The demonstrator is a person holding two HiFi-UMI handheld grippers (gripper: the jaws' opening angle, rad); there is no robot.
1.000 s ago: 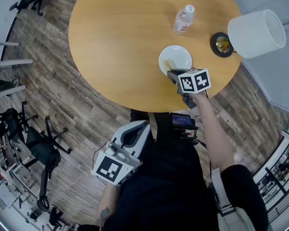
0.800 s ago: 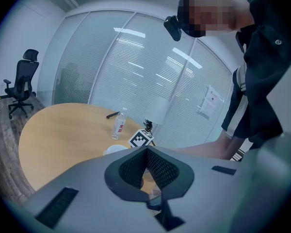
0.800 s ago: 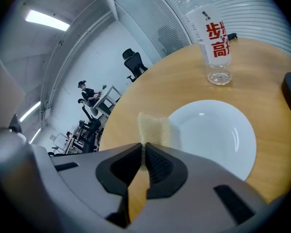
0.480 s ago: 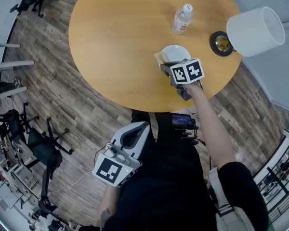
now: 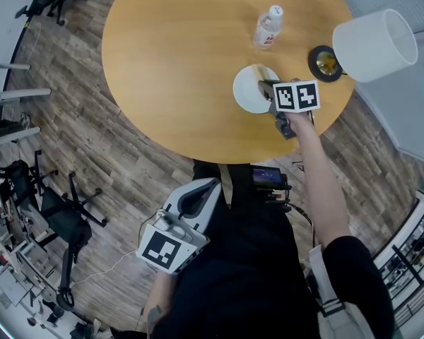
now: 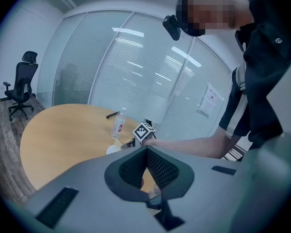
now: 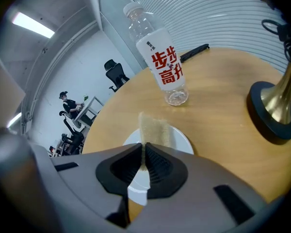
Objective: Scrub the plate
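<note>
A white plate (image 5: 250,90) lies on the round wooden table (image 5: 177,62), near its right front edge. My right gripper (image 5: 267,85) reaches over the plate's right side. In the right gripper view the right gripper (image 7: 143,155) is shut on a thin tan scrub pad (image 7: 155,128), which stands on edge over the plate (image 7: 180,140). My left gripper (image 5: 195,198) hangs low off the table, in front of the person's body. Its jaws (image 6: 146,154) are shut with nothing between them. From there the plate (image 6: 112,149) shows small beside the right gripper's marker cube (image 6: 143,131).
A clear water bottle (image 5: 268,27) with a red-print label stands just behind the plate. A lamp with a white shade (image 5: 374,44) and dark round base (image 7: 276,111) stands at the table's right. A dark pen (image 7: 194,52) lies farther back. Office chairs (image 5: 56,210) stand on the floor at the left.
The right gripper with the pad swept left over the plate, then back to the plate's right side. The left gripper has stayed put.
</note>
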